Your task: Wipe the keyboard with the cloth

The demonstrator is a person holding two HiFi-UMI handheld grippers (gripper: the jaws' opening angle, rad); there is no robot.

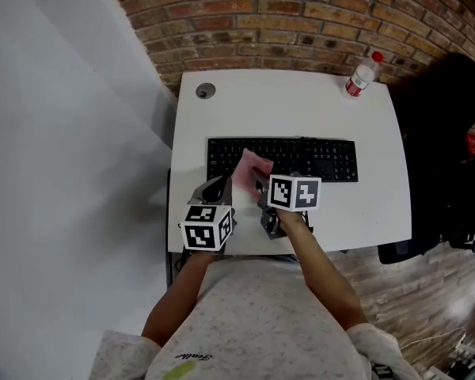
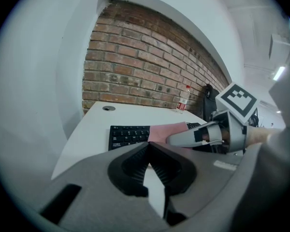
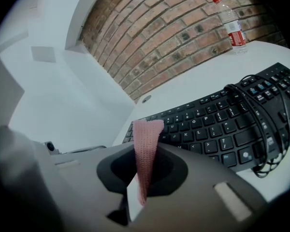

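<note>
A black keyboard (image 1: pixel 301 158) lies across the middle of the white table (image 1: pixel 285 101). A pink cloth (image 1: pixel 252 170) rests on the keyboard's left part, and my right gripper (image 1: pixel 260 185) is shut on it. In the right gripper view the cloth (image 3: pixel 147 129) sticks up from between the jaws of the right gripper (image 3: pixel 146 151), with the keyboard (image 3: pixel 217 124) just beyond. My left gripper (image 1: pixel 214 188) hovers at the keyboard's front left corner, jaws shut on nothing. The left gripper view shows its tips (image 2: pixel 149 145) meeting, with the cloth (image 2: pixel 165 131) and right gripper (image 2: pixel 203 134) ahead.
A plastic bottle (image 1: pixel 362 75) with a red cap stands at the table's far right corner. A round cable grommet (image 1: pixel 205 91) sits at the far left. A black cable (image 3: pixel 261 124) loops over the keyboard. A brick wall (image 1: pixel 301 14) stands behind; a dark chair (image 1: pixel 447 157) sits on the right.
</note>
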